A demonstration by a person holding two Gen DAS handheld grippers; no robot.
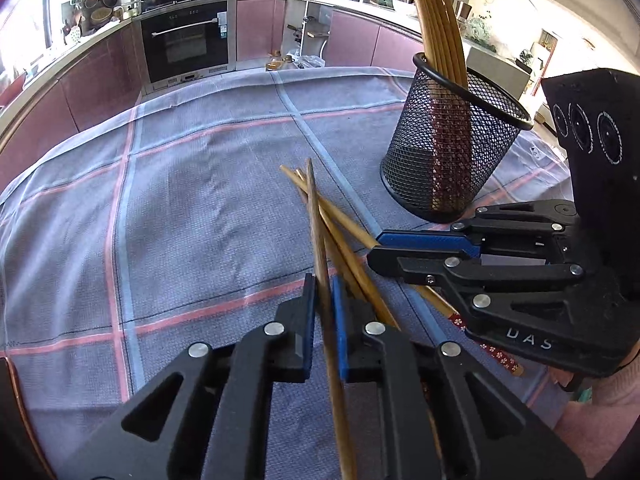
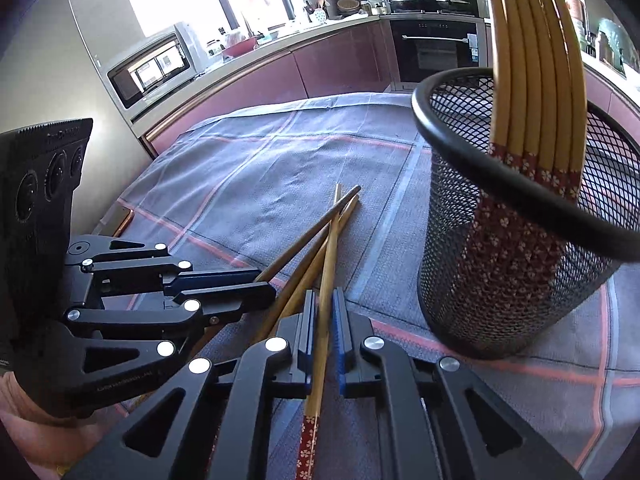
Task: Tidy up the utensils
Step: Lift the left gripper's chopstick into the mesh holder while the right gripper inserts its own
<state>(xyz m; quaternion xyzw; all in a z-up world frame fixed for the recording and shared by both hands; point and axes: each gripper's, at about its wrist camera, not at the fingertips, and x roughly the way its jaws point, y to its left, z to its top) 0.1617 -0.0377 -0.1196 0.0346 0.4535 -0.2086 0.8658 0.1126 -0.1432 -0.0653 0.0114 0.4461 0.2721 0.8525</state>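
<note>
Both tools clamped — left tool (image 1: pixel 323 304) and right tool (image 2: pixel 324 314) each on one bamboo chopstick (image 1: pixel 320 240); lift clear, drop patterned-end down into black mesh cup (image 2: pixel 520 248).

"DAS" on the right gripper (image 1: pixel 374 254)

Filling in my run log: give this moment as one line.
left gripper: shut on chopstick | right gripper: shut on chopstick | mesh holder: upright, chopsticks inside | loose: two on tablecloth

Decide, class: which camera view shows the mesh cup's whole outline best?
The left wrist view: the mesh cup appears whole, rim to base, with chopsticks inside. The right wrist view shows it closer, but its right side runs off the picture's edge.
</note>
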